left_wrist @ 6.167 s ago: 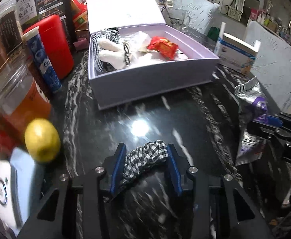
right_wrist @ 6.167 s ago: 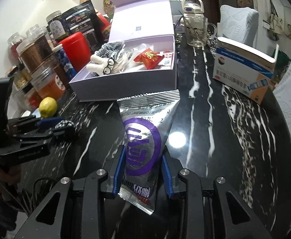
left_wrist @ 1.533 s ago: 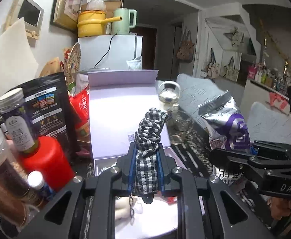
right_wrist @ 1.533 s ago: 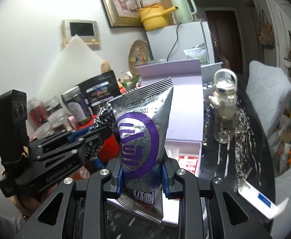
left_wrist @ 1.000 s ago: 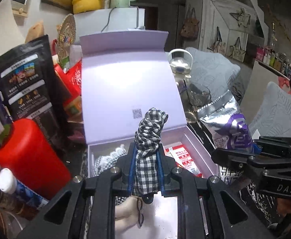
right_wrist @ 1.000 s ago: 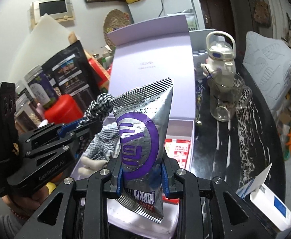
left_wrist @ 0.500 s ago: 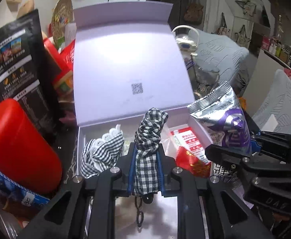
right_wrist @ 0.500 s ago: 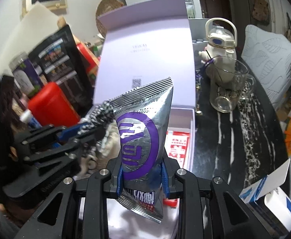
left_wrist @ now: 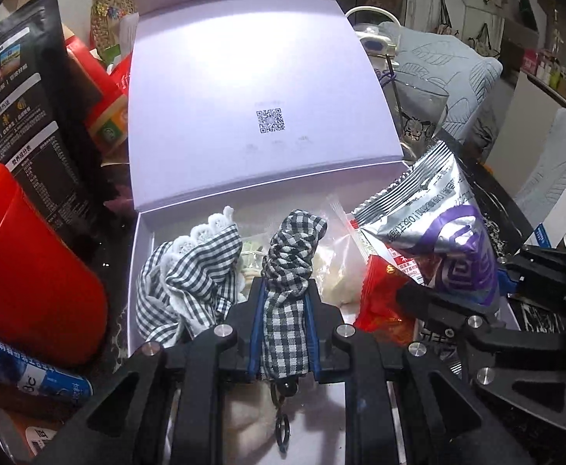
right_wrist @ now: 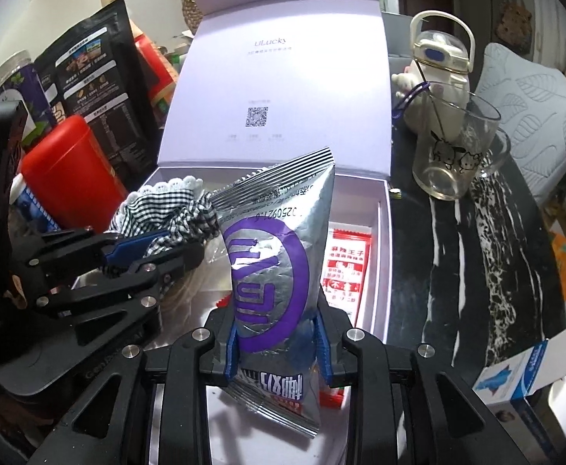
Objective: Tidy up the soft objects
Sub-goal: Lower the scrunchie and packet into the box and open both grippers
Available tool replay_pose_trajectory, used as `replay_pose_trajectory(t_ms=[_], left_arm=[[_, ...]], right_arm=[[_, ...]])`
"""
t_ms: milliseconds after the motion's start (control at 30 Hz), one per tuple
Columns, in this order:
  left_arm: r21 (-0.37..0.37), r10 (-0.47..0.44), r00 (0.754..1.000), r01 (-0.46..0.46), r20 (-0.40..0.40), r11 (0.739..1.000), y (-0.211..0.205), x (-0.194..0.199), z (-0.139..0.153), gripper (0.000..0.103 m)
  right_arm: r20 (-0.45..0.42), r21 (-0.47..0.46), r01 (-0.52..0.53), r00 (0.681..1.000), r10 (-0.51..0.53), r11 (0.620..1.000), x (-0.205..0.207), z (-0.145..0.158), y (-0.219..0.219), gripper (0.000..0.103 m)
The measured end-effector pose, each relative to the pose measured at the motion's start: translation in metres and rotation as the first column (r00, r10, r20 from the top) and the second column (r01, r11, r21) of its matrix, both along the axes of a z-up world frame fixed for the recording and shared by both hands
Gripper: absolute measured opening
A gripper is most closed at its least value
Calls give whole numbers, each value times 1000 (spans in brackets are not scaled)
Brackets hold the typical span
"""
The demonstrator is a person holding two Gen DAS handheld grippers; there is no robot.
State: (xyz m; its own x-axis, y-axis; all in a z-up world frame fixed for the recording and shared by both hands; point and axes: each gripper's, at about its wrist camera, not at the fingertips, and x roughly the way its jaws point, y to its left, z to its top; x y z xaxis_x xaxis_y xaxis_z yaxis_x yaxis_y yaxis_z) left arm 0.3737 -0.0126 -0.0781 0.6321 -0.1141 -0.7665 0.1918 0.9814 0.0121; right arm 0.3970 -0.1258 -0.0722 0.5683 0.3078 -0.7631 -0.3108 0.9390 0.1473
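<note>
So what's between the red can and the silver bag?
In the right wrist view, the left gripper with its checked cloth sits between the red can and the silver bag, over the box.

A black counter [right_wrist: 457,255] veined with white carried an open lilac box [right_wrist: 384,271], its lid upright. Left of the box stood a red canister [right_wrist: 66,170] and a dark pouch [right_wrist: 100,85]; on its right, a glass mug [right_wrist: 453,155] and a blue-and-white carton [right_wrist: 530,372].
</note>
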Motion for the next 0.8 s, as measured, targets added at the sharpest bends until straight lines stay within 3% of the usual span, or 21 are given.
replay_pose_trajectory(t_ms=[200,267,467,633,800], left_arm=[[7,2,1000,-2,-10,1000,-3,3,3,19],[17,3,1000,-3,-13,1000,-6,5,5,19],[37,8,1000,-8,6,999,-12,4,14,19],[34,21,999,-23,39,999,-7,-1,26,19],[11,39,998,-39,43,999,0,-5,34,20]], right_arm=[[-8,-32,24,1000,-24,999,1,2,-1,36],[-10,-35,25,1000,-25,999,1,3,-3,43],[-24,-45,15,1000,-16,999,0,2,1,45],[21,-56,28,999,-27,998,-7,14,-1,63],[50,-51,47,998,-44,998,-11,27,-11,65]])
